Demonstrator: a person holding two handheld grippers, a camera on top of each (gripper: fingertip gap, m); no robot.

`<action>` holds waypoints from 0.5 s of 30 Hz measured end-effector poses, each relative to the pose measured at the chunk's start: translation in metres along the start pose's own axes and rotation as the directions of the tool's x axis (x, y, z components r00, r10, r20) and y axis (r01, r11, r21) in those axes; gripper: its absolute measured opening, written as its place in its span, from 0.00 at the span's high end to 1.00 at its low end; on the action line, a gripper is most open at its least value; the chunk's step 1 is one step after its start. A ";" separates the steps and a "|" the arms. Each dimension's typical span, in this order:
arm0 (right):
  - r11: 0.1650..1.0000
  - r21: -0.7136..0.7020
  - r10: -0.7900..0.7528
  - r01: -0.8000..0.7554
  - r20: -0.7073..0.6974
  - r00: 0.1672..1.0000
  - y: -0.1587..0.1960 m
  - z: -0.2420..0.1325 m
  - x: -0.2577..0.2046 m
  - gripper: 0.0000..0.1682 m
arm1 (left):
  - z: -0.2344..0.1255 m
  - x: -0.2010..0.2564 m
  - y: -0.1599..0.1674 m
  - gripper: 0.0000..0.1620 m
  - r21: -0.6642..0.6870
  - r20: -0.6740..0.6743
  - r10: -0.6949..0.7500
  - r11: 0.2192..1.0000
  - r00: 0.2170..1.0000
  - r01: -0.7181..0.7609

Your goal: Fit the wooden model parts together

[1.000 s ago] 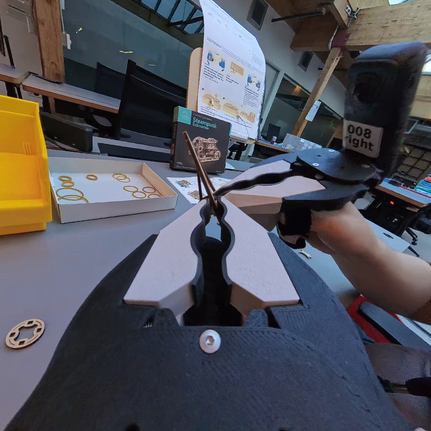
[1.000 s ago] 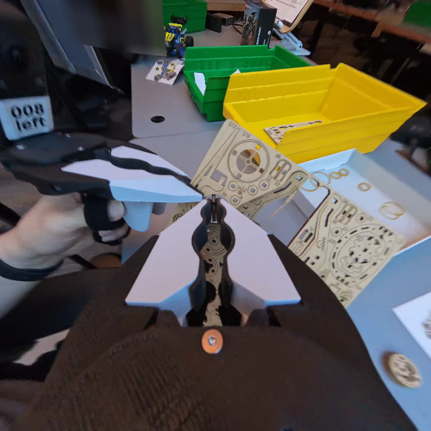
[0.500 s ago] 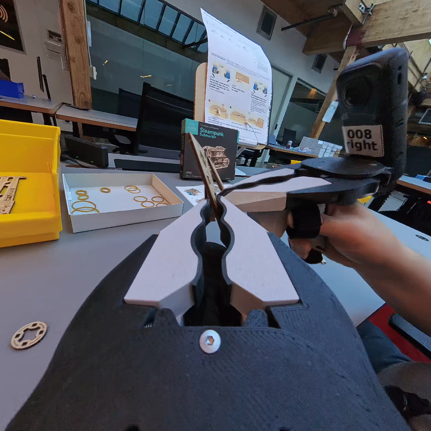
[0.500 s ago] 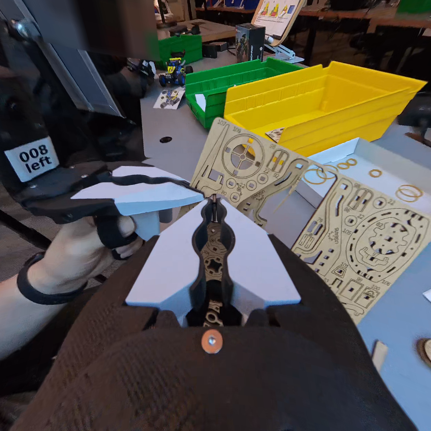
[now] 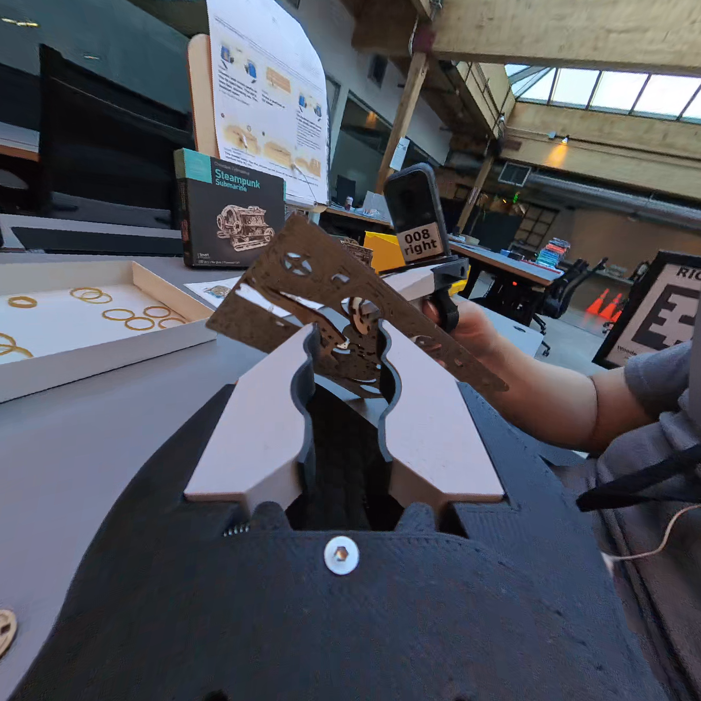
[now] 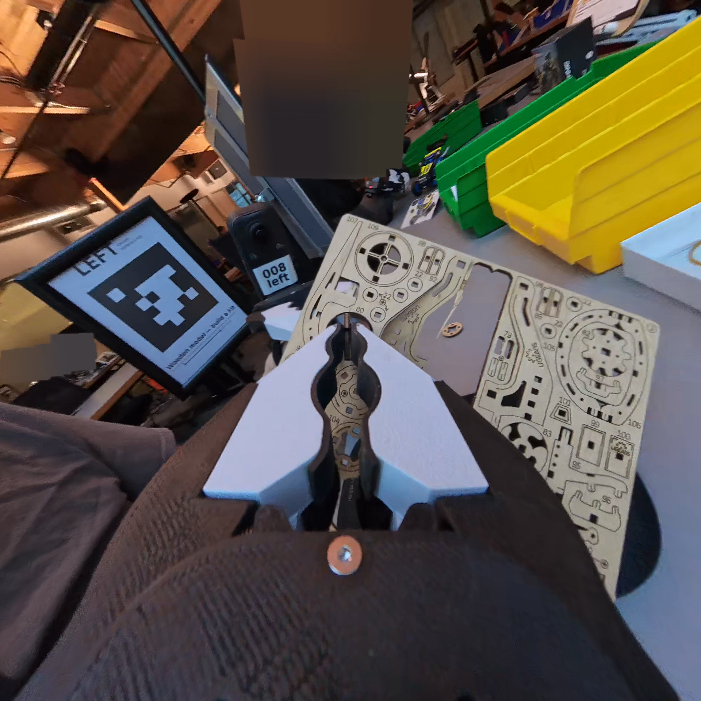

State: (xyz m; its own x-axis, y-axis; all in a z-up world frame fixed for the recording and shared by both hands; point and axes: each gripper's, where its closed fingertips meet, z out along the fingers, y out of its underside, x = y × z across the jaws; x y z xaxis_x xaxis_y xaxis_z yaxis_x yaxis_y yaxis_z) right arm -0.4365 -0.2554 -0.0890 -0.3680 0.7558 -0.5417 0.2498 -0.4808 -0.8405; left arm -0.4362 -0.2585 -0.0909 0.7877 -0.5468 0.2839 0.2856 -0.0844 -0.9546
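Where both grippers met above the table (image 5: 95, 436), found the sheet (image 6: 550, 436) raised and tilted, clear of the tabletop. Noted right gripper (image 6: 347, 328) clenched on a thin dark strip (image 6: 347, 341) at its tips, right at a round hole in the sheet's left half; could not tell whether strip and sheet were one piece. Saw the sheet's laser-cut face turned toward the right wrist view, with a large cutout in its middle and a small wooden ring (image 6: 451, 329) showing through it. Noted left gripper (image 5: 345, 328) with jaws apart, the sheet's dark back crossing its tips and its lower part showing in the gap; could not make out contact with the pads. Saw a pale tip of the right gripper through a hole in the sheet from that side. Logged on the table: white tray (image 5: 113, 352) of loose bands (image 5: 117, 314) to the left, box (image 5: 231, 220) upright behind it, disc (image 5: 5, 629) at the near left edge. Logged yellow bin (image 6: 569, 197) and green bin (image 6: 459, 189) beyond the sheet, well apart from it.
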 end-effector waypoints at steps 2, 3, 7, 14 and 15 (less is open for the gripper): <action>0.999 -0.039 0.029 -0.027 0.053 0.998 0.006 0.004 -0.004 0.99 | 0.007 0.004 0.004 0.85 -0.012 -0.022 0.037 0.999 0.999 -0.037; 0.999 -0.039 0.029 -0.027 0.055 0.998 0.006 0.004 -0.003 0.99 | 0.009 0.009 0.006 0.89 -0.023 -0.058 0.034 0.999 0.998 -0.035; 0.997 -0.065 0.035 -0.030 0.079 0.996 0.008 0.006 -0.003 0.97 | 0.012 0.012 0.015 0.99 -0.075 -0.116 -0.004 0.997 0.993 -0.004; 0.992 -0.081 -0.092 0.101 0.115 0.989 -0.002 -0.004 -0.012 0.87 | 0.008 -0.003 0.036 1.00 -0.133 -0.071 -0.066 0.990 0.995 0.056; 0.986 -0.079 -0.139 0.149 0.119 0.983 -0.004 -0.009 -0.017 0.80 | 0.007 -0.003 0.036 1.00 -0.131 -0.070 -0.073 0.989 0.995 0.064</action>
State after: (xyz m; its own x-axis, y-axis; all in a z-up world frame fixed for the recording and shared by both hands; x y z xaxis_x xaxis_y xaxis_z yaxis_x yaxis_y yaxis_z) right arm -0.4229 -0.2623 -0.0768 -0.5033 0.7568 -0.4171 0.2624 -0.3260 -0.9082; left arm -0.4246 -0.2538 -0.1255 0.7244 -0.5962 0.3461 0.2613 -0.2271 -0.9382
